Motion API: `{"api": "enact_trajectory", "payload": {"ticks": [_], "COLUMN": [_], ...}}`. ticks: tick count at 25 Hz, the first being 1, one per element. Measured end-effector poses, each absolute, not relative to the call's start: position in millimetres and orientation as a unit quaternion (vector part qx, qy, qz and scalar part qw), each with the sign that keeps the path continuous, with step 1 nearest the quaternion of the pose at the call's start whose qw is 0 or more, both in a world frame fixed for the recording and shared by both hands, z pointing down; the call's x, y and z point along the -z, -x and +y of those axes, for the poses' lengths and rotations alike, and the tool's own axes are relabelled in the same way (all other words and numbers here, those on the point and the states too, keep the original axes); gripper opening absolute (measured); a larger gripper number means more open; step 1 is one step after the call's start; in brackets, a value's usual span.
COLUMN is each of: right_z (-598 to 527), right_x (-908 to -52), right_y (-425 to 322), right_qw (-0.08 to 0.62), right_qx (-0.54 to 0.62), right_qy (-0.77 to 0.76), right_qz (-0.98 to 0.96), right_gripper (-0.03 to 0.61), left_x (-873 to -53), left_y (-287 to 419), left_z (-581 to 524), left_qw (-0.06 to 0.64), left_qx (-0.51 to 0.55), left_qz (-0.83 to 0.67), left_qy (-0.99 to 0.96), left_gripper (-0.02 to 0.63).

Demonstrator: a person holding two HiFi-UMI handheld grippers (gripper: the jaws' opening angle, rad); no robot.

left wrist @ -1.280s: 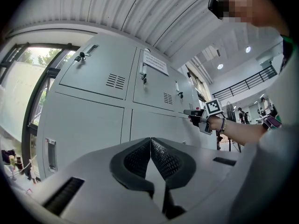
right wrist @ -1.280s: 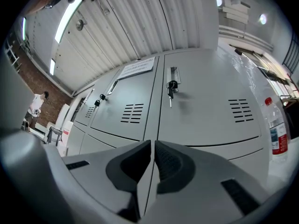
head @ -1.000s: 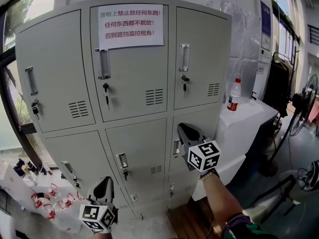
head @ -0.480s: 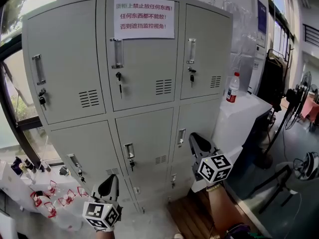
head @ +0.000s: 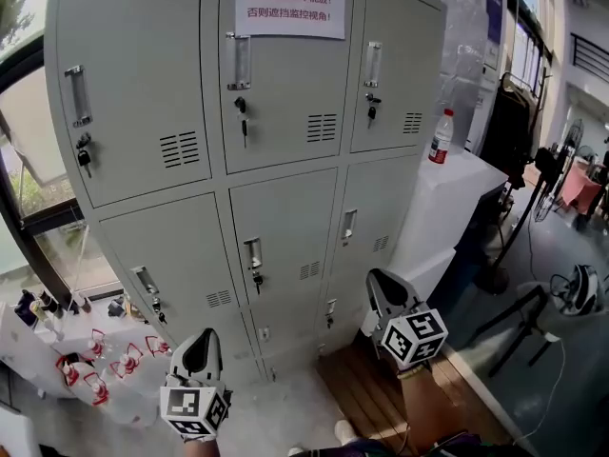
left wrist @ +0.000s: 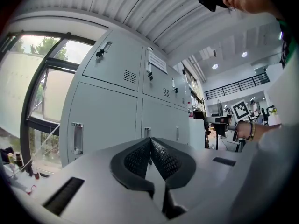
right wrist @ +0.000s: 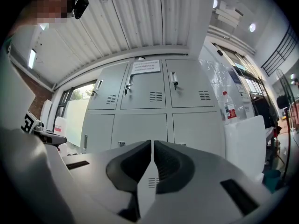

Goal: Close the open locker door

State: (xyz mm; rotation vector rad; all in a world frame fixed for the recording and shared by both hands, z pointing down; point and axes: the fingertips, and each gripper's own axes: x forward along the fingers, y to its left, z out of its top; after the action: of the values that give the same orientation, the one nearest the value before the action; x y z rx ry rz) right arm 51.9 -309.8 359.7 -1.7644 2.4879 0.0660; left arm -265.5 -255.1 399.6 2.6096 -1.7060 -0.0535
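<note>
A grey locker cabinet (head: 276, 160) with rows of doors fills the head view, and every door I can see sits flush and shut, including the middle-right door (head: 371, 227). My right gripper (head: 381, 282) hangs shut and empty below that door, apart from it. The left gripper (head: 201, 339) is low near the floor in front of the bottom-left lockers, also shut with nothing in it. In the left gripper view the left gripper (left wrist: 150, 143) points at the cabinet (left wrist: 117, 106) from the side. The right gripper (right wrist: 153, 144) faces the cabinet front (right wrist: 149, 106) from a distance.
A white-draped table (head: 447, 198) with a red-labelled bottle (head: 440, 137) stands right of the cabinet. Fans (head: 571, 288) and cables lie at the far right. Small red-and-white items (head: 95, 365) sit on the floor at left. A paper notice (head: 290, 3) is taped on the upper middle door.
Both grippers have dropped and drawn back from the cabinet. The right one left the handle of the middle-right door. The head view has tilted lower.
</note>
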Motion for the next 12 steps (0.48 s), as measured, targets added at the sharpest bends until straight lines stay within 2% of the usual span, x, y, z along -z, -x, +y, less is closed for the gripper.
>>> {"api": "enact_trajectory", "payload": {"ticks": [6,12], "right_z": [-280,-247], "right_x": [-382,-365], "right_y": [-49,-63], "right_qw": [0.046,0.063], "right_qx": [0.016,-0.001], "right_qy": [0.569,0.563], "right_qz": [0.821,0.824], "right_gripper": [0.008,0.008], "left_x": [-396,-383], "left_y": [267,253], "left_z": [-238,-213], "left_qw": [0.012,-0.002], "left_qx": [0.028,0.032], "left_qz": [-0.546,-0.563], "left_qy": [-0.837,-0.826], "left_gripper": [0.021,0.021]}}
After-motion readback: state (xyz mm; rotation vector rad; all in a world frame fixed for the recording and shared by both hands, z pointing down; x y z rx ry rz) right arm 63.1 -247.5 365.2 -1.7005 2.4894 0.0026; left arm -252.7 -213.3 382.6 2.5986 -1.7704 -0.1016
